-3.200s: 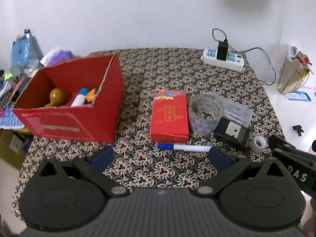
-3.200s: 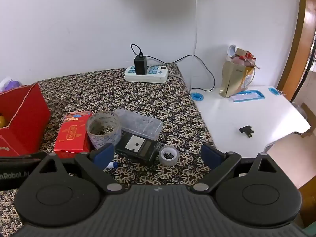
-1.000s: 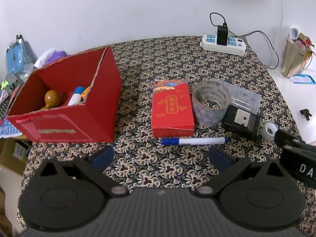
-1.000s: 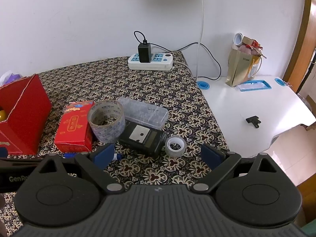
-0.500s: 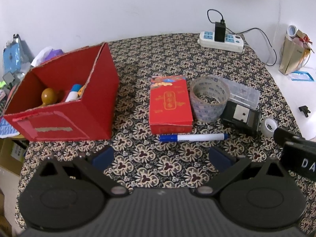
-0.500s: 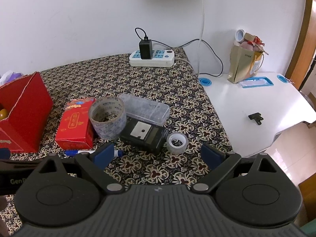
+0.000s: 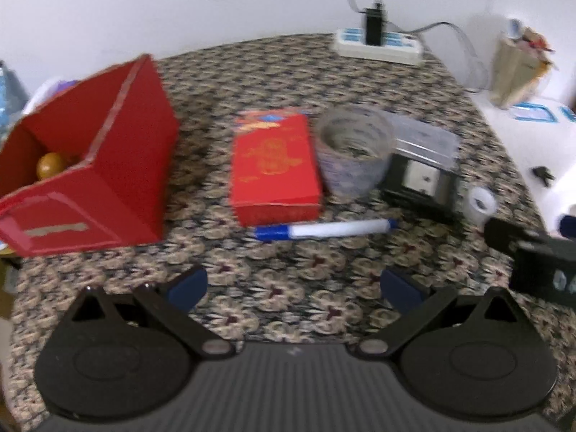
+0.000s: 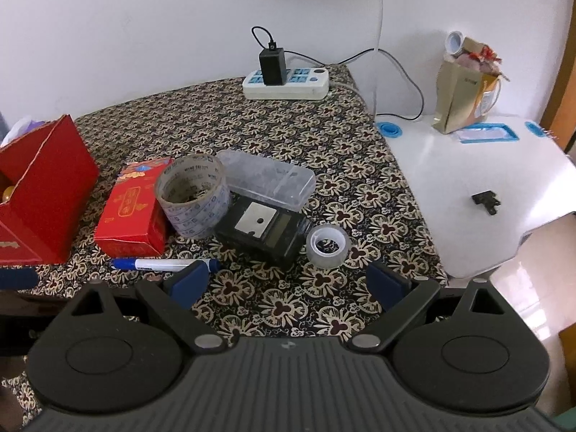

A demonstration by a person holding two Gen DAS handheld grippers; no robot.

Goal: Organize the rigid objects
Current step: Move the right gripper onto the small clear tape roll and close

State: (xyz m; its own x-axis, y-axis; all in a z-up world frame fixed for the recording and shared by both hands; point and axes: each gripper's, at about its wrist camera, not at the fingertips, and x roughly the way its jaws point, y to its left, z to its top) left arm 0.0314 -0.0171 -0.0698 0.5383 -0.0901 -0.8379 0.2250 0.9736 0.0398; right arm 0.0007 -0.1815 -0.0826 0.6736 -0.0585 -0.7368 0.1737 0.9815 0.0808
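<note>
On the patterned cloth a blue-capped white marker (image 7: 324, 231) (image 8: 163, 264) lies in front of a small red box (image 7: 275, 169) (image 8: 134, 210). A big tape roll (image 7: 354, 149) (image 8: 192, 196), a black device (image 7: 419, 183) (image 8: 262, 226), a clear plastic case (image 8: 268, 178) and a small tape roll (image 7: 480, 203) (image 8: 327, 245) sit to its right. An open red carton (image 7: 90, 165) (image 8: 39, 187) at left holds a brown ball (image 7: 50, 165). My left gripper (image 7: 293, 284) hovers open just short of the marker. My right gripper (image 8: 288, 282) is open near the small roll.
A white power strip (image 8: 286, 81) with a black charger sits at the back by the wall. A white table (image 8: 478, 187) adjoins on the right with a paper gift bag (image 8: 464, 108) and a small black clip (image 8: 486, 201). The cloth's front edge lies close below both grippers.
The left gripper has moved forward and down toward the marker and red box; its view is now blurred by motion. The right gripper has crept closer to the small tape roll.
</note>
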